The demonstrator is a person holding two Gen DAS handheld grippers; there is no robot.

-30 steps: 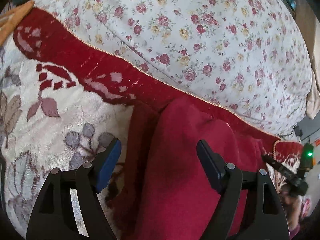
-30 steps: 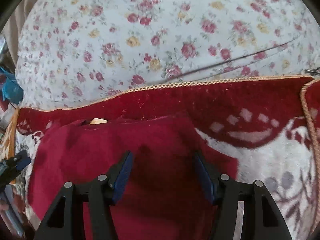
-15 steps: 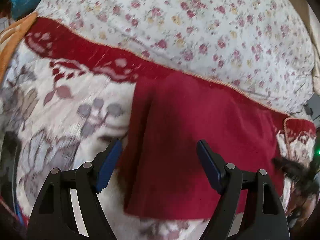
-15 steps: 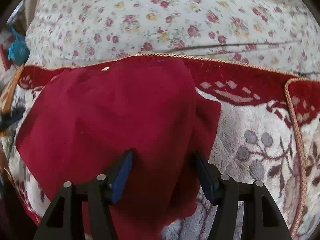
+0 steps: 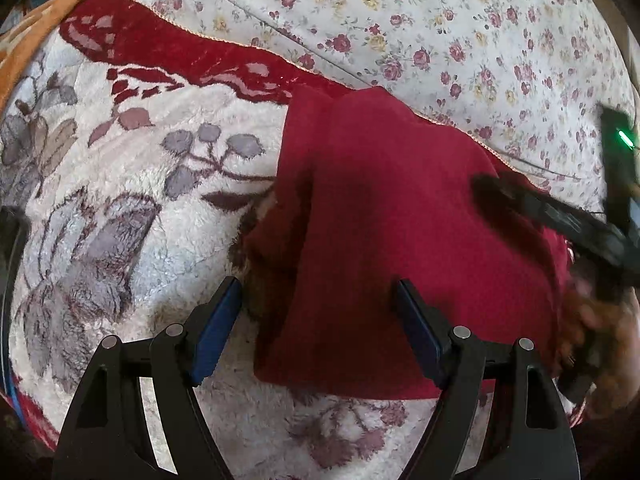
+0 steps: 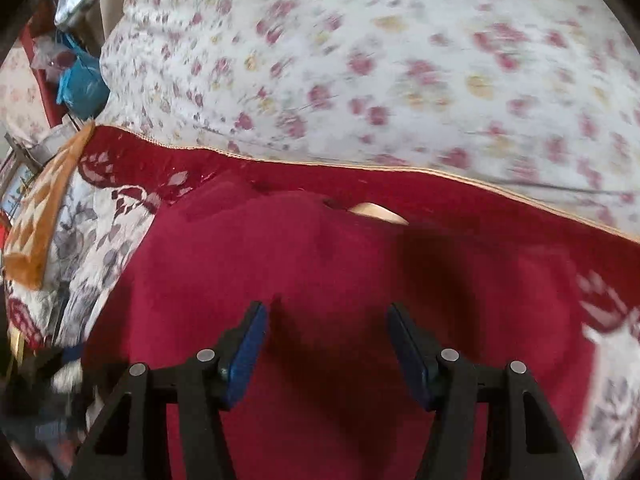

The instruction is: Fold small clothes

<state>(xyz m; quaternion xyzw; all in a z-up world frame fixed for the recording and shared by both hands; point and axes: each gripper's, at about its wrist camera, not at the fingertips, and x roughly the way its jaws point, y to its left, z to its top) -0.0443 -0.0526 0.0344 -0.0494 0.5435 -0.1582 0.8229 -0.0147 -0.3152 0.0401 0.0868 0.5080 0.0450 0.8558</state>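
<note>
1. Two grippers seen over one small dark-red knitted garment (image 5: 384, 216), spread across the centre and right of the left wrist view and filling the lower middle of the right wrist view (image 6: 328, 288).
2. Garment lying on a fluffy white blanket with grey leaf motifs and a red border (image 5: 120, 208), with a white quilt printed with small red roses (image 5: 440, 28) across the top of both frames.
3. Left gripper (image 5: 316, 328) held with jaws spread wide, nothing between the blue pads, poised over the garment's lower left edge at the bottom of the frame.
4. Right gripper (image 6: 326, 348) likewise parted and empty, hovering over the red cloth at bottom centre; also visible as a blurred dark shape at the right edge of the left wrist view.
5. Noted a narrow strip already doubled along the garment's left side, lying darker than the main panel; a pale tag-like patch (image 6: 378, 214) seen near its far edge.
6. Judged as mid-fold: one side apparently turned in, further folds not yet made.
7. Next move likely called for lowering a gripper onto a free edge or corner, closing on a single layer, then carrying it across without dragging the blanket pile along.
8. Right wrist view smeared at the top, so finer detail there could not be told.
</note>
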